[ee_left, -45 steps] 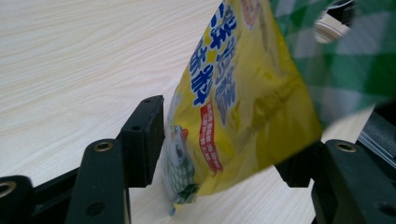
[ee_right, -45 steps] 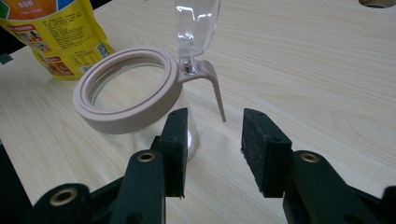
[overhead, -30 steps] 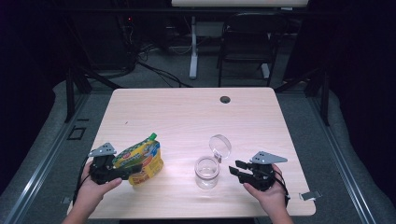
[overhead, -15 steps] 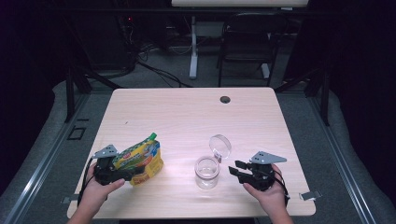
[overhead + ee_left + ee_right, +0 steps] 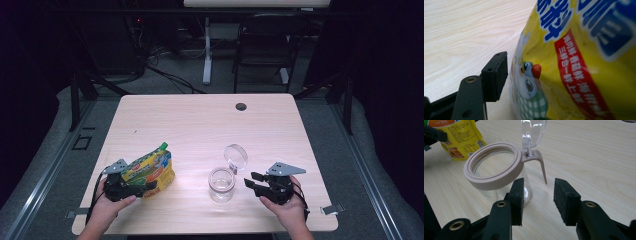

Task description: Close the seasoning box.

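Standing near the table's front edge: yellow pouch [image 5: 150, 170] between the left gripper [image 5: 131, 189] jaws — contact uncertain — and open-lidded glass jar [image 5: 221, 184], seemingly empty, beside the right gripper [image 5: 254, 181], jaws apart, nothing held — transfer apparently unstarted.

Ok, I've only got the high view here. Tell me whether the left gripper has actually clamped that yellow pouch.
Observer: Not clamped. In the left gripper view the one pad in sight stands just off the yellow pouch, with a thin gap between; the other jaw is hidden behind it.
Operator: Now check the right gripper against the jar.
Observer: The right gripper is open and holds nothing; the jar stands just beyond its jaws.
Operator: Give me the lid.
Observer: The clear lid is hinged up; the beige latch hangs down on the gripper's side.
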